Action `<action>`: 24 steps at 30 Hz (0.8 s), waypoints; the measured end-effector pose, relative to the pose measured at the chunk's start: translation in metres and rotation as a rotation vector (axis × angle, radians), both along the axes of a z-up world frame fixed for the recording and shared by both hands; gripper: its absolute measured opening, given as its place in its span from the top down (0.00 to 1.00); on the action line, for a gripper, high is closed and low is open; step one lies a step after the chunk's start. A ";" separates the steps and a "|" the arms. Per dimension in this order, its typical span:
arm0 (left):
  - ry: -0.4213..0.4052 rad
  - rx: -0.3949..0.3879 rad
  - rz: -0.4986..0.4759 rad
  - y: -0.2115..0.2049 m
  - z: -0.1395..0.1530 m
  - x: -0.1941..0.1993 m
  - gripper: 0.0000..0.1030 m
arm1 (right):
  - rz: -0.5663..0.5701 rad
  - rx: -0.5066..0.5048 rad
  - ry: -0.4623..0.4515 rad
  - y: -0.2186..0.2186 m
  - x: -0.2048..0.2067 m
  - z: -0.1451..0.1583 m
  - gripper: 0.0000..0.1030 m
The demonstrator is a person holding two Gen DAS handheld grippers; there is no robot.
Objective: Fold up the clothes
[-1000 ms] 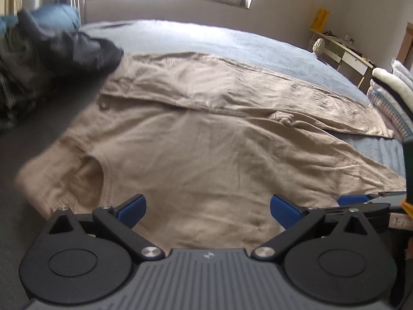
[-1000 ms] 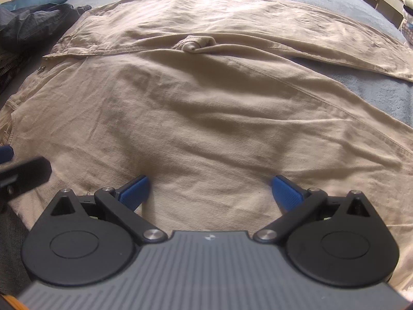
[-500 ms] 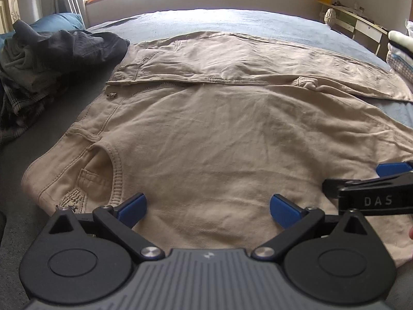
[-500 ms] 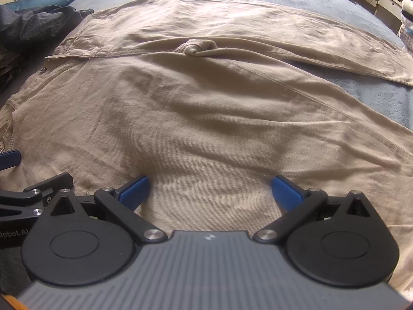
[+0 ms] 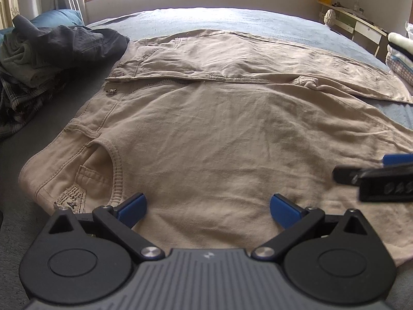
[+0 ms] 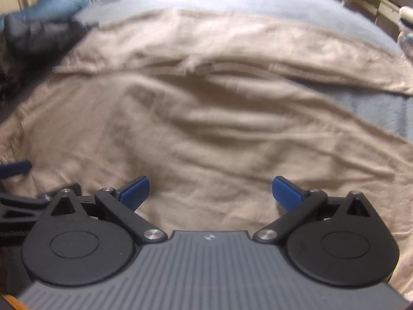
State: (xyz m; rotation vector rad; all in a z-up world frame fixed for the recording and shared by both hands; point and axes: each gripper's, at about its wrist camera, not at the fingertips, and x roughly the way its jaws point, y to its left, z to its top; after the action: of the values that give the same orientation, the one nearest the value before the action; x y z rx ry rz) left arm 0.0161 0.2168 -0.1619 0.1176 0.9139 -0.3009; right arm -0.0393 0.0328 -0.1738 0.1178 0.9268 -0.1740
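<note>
Since half a second ago the left gripper (image 5: 207, 206) has edged a little nearer the trousers' waist, and the right gripper's picture has gone blurry with motion, the cloth now sitting lower and farther off in it.

From the left wrist: the tan trousers (image 5: 219, 134) lie spread flat on the blue-grey bed (image 5: 258, 20), waistband to the left, zip pull (image 5: 111, 91) showing near the open fly, a front pocket (image 5: 85, 180) with a stitched patch just ahead of the left finger. The far leg runs off to the right over the bed. The blue fingers (image 5: 133, 205) are spread wide, holding nothing, low over the near trouser leg. The right gripper (image 5: 374, 178) pokes in from the right edge, above the same leg. A heap of dark clothes (image 5: 51, 49) sits at the left, touching the waistband corner. A stack of folded things (image 5: 400, 51) is at the far right, and a white desk (image 5: 356, 25) stands by the wall.

From the right wrist: the right gripper (image 6: 210, 193) hangs over the middle of the near leg, fingers (image 6: 286, 192) wide apart and empty. The left gripper (image 6: 18, 180) shows at the left edge. The dark heap (image 6: 38, 36) lies upper left, beside a blue pillow (image 6: 59, 2).
</note>
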 end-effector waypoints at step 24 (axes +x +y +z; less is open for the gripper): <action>-0.073 0.057 -0.019 0.023 0.008 -0.023 0.01 | 0.233 0.049 0.063 0.032 -0.091 0.020 0.67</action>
State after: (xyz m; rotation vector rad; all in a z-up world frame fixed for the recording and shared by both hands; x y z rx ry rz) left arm -0.0068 0.2401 -0.1538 0.1892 0.8500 -0.2865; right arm -0.1302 0.0651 -0.1540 0.0490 0.9999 0.0609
